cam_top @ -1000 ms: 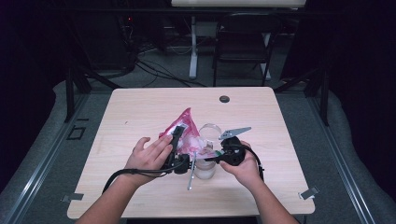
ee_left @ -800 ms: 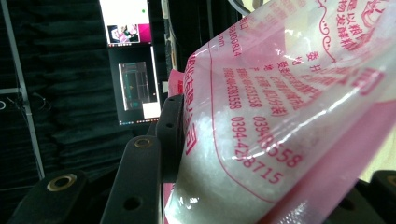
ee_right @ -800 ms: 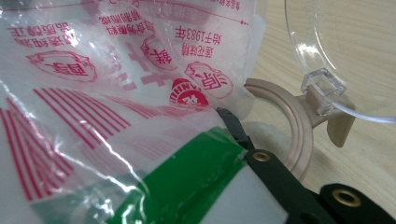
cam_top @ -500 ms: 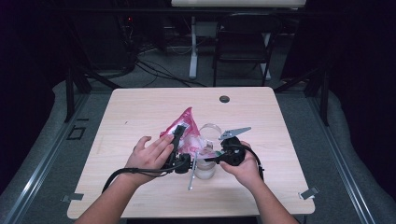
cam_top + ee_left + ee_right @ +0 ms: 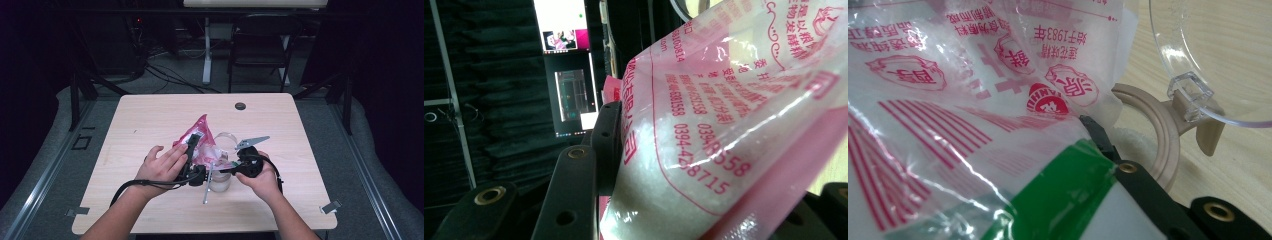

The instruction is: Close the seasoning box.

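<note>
I have the pink bag (image 5: 200, 137) up over the middle of the table (image 5: 150, 110), tilted, its lower end above a clear jar (image 5: 220, 182). My left gripper (image 5: 192, 150) is clamped on the bag, white grains pressed against its jaw. My right gripper (image 5: 235, 165) is clenched on the bag's edge, just beside the jar's open lid (image 5: 1193, 60) and beige rim (image 5: 1158, 135)

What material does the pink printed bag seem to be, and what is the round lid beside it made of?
The bag looks like thin glossy plastic film: translucent, creased, white grains showing through. The lid appears to be clear rigid plastic, with the wooden table visible through it. Its beige ring looks matte, perhaps rubber.
</note>
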`<state>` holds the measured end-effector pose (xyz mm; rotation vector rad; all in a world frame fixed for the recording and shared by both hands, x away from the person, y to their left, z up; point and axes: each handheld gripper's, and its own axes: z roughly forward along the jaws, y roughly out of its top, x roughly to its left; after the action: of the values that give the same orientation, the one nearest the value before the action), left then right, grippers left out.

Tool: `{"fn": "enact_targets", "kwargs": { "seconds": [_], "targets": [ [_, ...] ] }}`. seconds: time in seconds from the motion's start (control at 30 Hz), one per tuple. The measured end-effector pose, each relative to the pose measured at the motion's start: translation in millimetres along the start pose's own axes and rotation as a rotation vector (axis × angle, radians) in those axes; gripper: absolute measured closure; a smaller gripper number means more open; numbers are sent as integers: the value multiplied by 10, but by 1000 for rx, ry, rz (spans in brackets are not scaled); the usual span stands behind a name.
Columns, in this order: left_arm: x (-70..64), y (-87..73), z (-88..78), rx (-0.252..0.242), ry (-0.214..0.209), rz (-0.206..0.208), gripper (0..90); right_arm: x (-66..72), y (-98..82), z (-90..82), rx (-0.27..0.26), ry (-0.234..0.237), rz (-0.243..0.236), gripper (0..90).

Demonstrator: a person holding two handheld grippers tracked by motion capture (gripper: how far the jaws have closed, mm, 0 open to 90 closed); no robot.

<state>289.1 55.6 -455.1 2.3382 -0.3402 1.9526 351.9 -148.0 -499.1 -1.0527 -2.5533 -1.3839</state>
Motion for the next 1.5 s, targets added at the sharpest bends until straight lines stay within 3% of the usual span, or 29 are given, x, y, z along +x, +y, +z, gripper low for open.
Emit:
{"fn": "enact_targets", "kwargs": {
  "seconds": [0.8, 1.0, 1.13, 1.5],
  "targets": [
    [-3, 14, 7, -4, -6, -6, 640, -12, -7, 37, 2, -2, 1, 900],
    [17, 9, 1, -4, -9, 14, 639, -3, -6, 36, 11, -1, -5, 900],
    [35, -1, 6, 6, -46, 34, 640, 8, -10, 42, 6, -4, -1, 900],
    [48, 5, 28, -2, -57, 48, 637, 15, -26, 44, 17, -5, -3, 900]
  ]
}}
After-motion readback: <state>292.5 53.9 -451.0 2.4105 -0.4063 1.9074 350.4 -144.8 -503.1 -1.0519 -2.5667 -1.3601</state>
